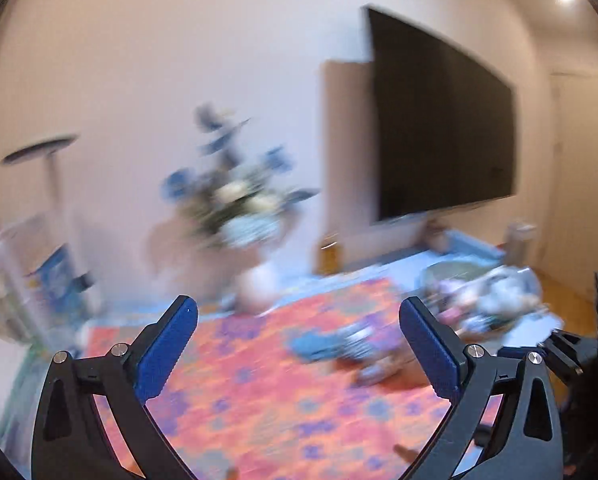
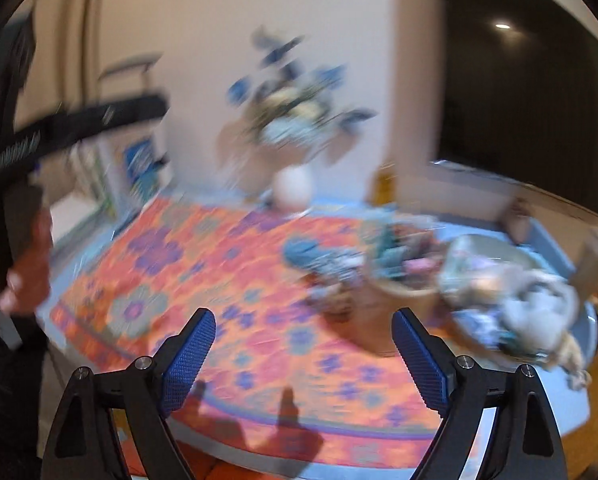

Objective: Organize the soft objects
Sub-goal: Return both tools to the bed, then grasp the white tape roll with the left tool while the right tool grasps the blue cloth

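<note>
A tabletop (image 2: 571, 408) covered by an orange cloth (image 2: 235, 280) with purple flowers stands against a pale wall, with a white vase of blue and cream flowers (image 2: 293, 188) at the back and a large dark screen (image 1: 443, 120) mounted beside it. The soft objects (image 2: 531, 312), blurred, lie heaped in round containers at the right of the cloth, one blue piece (image 2: 311, 258) loose beside them. Both the left gripper (image 1: 299, 344) and the right gripper (image 2: 305, 356) are spread wide over the cloth with nothing between the jaws.

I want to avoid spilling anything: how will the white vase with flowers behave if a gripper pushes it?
The white vase probably tips easily: its blurred bouquet spreads much wider than the body, so it looks top-heavy. It seems smooth and rounded, likely slippery and breakable. It stands near the patterned cloth.
</note>
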Tool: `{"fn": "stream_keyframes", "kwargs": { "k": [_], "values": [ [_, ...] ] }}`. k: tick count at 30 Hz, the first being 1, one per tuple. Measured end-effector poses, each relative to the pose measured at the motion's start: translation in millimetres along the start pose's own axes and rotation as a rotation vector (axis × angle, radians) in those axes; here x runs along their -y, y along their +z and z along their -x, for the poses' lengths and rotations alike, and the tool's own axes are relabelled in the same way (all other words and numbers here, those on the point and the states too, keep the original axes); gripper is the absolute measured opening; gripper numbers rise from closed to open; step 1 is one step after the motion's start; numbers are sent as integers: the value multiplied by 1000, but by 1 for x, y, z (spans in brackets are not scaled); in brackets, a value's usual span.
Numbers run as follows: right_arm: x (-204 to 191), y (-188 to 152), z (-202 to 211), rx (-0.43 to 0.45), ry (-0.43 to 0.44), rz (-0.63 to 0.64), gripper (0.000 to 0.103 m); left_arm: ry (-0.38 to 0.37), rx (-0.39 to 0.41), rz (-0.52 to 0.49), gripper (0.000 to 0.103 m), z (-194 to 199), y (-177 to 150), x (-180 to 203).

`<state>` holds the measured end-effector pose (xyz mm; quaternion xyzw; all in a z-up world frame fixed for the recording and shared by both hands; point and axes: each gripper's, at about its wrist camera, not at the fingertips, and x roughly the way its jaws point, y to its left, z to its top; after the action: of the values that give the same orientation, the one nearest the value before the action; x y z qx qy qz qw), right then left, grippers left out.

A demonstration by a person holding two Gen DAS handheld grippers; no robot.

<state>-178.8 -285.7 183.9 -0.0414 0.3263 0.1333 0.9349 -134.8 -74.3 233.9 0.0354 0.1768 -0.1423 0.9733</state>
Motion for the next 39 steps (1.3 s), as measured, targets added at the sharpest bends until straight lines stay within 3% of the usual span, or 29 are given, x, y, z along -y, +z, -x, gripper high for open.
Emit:
{"fn": "stream_keyframes", "kwargs": {
  "k": [5, 9, 15, 20, 21, 22, 23, 31, 39],
  "values": [
    [-53, 5, -74, -93, 9, 71, 89, 187, -160, 7, 101, -39, -56, -44],
    [-77, 20, -130, -147, -18, 110, 89, 277, -254, -8, 101, -85, -97, -73],
    [-107, 17, -186, -96, -101, 245, 89, 354, -380, 48, 101, -136, -150, -106],
    [-113, -3, -219, -154, -30, 232, 89, 332, -472, 177, 101, -153, -169, -129],
    [-111, -8, -233, -234, -26, 209, 89, 332, -481, 197, 101, -154, -171, -132],
    [-111, -7, -238, -251, -29, 199, 90, 324, -487, 210, 101, -154, -172, -134],
    [-107, -3, -236, -226, -33, 179, 92, 320, -493, 216, 101, -155, -173, -134],
    [-89, -5, -248, -293, 54, 77, 95, 362, -527, 138, 101, -163, -175, -123],
    [-82, -4, -251, -306, 69, 30, 100, 366, -529, 145, 101, -163, -173, -124]
  ]
}}
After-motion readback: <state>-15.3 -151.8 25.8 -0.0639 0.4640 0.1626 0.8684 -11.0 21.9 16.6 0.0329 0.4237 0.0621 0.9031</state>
